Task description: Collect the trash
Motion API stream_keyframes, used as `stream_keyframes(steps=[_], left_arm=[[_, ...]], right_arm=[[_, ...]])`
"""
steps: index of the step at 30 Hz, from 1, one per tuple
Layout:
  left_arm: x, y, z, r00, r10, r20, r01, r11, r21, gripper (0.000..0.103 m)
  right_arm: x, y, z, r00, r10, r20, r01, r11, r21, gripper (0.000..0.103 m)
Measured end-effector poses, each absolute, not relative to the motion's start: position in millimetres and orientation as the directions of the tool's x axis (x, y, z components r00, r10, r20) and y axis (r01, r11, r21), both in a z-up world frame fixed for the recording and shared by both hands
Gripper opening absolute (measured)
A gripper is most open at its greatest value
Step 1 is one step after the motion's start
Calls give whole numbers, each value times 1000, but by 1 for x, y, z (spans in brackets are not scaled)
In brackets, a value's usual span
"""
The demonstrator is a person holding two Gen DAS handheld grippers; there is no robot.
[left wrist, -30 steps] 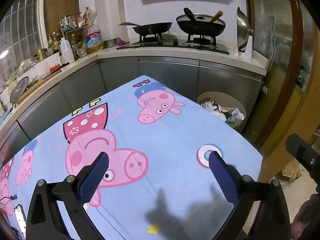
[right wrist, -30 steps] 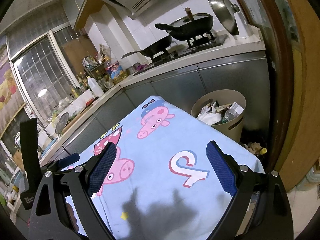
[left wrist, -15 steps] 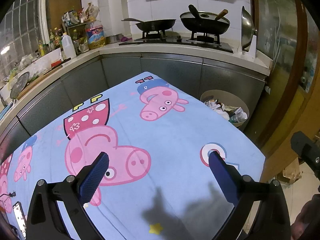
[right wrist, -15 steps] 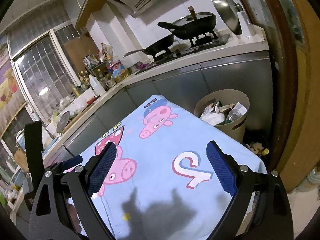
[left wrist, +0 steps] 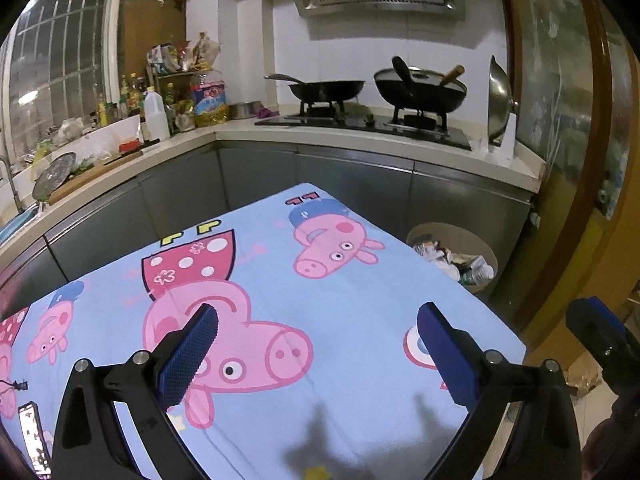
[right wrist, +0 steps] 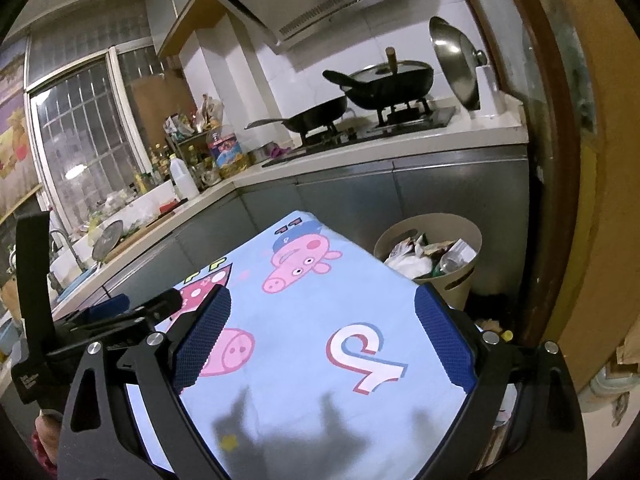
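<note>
A beige trash bin [left wrist: 456, 240] stuffed with crumpled paper and a plastic bottle stands on the floor past the table's far right corner; it also shows in the right wrist view [right wrist: 440, 236]. My left gripper [left wrist: 316, 354] is open and empty above the blue cartoon-pig tablecloth [left wrist: 340, 304]. My right gripper [right wrist: 324, 344] is open and empty above the same cloth [right wrist: 304, 320], to the right of the left gripper. No loose trash shows on the cloth.
Grey cabinets with a counter wrap the far side, with two black woks [left wrist: 420, 88] on a stove and bottles [left wrist: 156, 112] at the left. A phone [left wrist: 34, 436] lies at the table's near left. A wooden door frame [right wrist: 560, 160] stands on the right.
Both grippers have tilted upward, so more of the wall and range hood shows. Both stay open and empty.
</note>
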State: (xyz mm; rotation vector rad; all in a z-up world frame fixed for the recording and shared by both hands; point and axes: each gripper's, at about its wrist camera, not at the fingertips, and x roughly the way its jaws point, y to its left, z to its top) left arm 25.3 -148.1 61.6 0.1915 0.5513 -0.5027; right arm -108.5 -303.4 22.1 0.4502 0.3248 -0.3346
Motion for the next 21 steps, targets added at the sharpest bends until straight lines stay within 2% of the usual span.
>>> stream_keyframes(steps=[5, 15, 21], left_arm=[[24, -140, 67, 766, -400, -503, 483, 874, 42, 99], [10, -125, 85, 857, -377, -352, 431, 898, 88, 99], [8, -121, 94, 852, -408, -328, 456, 886, 81, 99]], right_arm=[[-114, -306, 24, 895, -284, -345, 409, 831, 377, 96], [-123, -304, 31, 906, -317, -280, 409, 828, 384, 97], [-127, -297, 34, 918, -312, -245, 387, 843, 374, 97]])
